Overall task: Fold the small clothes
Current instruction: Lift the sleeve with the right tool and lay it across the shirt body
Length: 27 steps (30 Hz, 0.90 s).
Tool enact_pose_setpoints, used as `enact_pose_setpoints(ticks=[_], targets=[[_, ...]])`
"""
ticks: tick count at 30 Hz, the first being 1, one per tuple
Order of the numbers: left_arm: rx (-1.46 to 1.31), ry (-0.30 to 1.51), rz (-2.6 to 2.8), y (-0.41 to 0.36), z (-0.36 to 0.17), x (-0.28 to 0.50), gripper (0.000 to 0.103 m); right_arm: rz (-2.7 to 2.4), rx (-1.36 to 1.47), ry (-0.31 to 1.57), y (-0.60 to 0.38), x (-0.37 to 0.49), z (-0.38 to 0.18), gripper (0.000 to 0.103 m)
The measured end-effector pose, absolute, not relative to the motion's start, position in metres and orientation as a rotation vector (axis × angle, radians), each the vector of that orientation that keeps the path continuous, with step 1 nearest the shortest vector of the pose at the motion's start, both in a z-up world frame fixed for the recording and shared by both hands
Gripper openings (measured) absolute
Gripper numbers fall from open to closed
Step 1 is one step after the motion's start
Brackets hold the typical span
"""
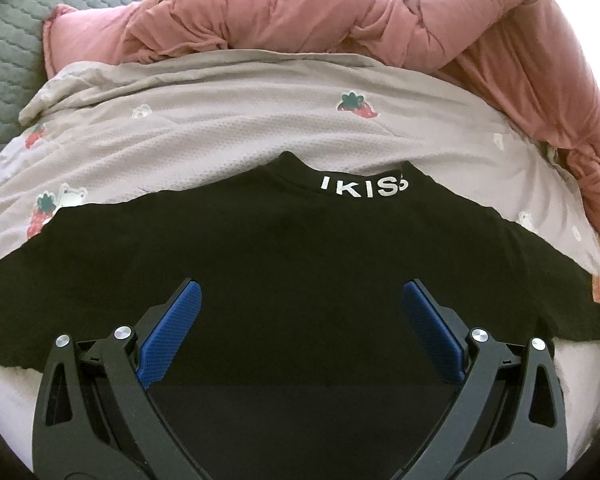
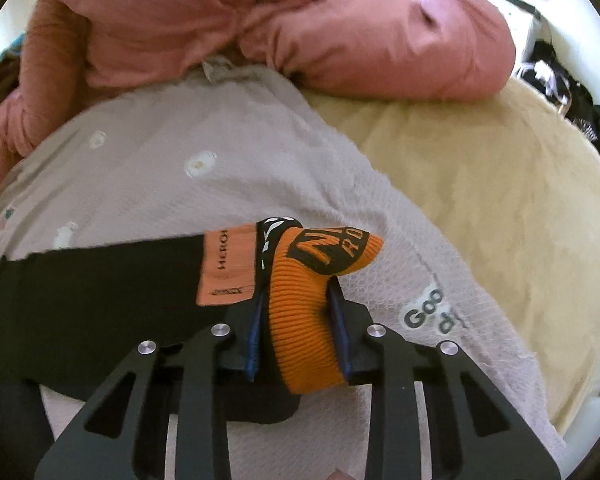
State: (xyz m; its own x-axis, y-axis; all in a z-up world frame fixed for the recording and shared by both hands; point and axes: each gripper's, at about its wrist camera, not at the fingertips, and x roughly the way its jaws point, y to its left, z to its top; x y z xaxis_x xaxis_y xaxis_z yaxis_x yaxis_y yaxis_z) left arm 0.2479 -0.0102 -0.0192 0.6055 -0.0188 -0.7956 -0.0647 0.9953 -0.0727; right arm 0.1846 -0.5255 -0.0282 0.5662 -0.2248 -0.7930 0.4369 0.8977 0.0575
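Right gripper [image 2: 298, 312]: jaws nearly closed, clamped on orange ribbed cuff [image 2: 304, 320], lettering "RO". Left gripper [image 1: 300, 304]: jaws wide, empty, over one black top [image 1: 300, 248] spread on strawberry-print blanket [image 1: 228, 128]; collar reads "IKIS". Right view only: label "HERO", blanket text "Goo". One pink duvet [image 1: 340, 20] far.

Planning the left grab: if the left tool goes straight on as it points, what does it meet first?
Most likely the black shirt lying spread under the open left tool; nothing shows between them.
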Motion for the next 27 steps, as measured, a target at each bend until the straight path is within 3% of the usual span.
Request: enact_pose_setpoints(ticks=[11,27], targets=[[-0.140,0.895,0.019,0.011,-0.016,0.234,0.095,-0.148,0.262,0.751,-0.439,0.182,0.044,0.024],[-0.174,0.853,0.036,0.049,-0.002,0.220,0.095,0.195,0.302,0.771,-0.292,0.226,0.060,0.024]])
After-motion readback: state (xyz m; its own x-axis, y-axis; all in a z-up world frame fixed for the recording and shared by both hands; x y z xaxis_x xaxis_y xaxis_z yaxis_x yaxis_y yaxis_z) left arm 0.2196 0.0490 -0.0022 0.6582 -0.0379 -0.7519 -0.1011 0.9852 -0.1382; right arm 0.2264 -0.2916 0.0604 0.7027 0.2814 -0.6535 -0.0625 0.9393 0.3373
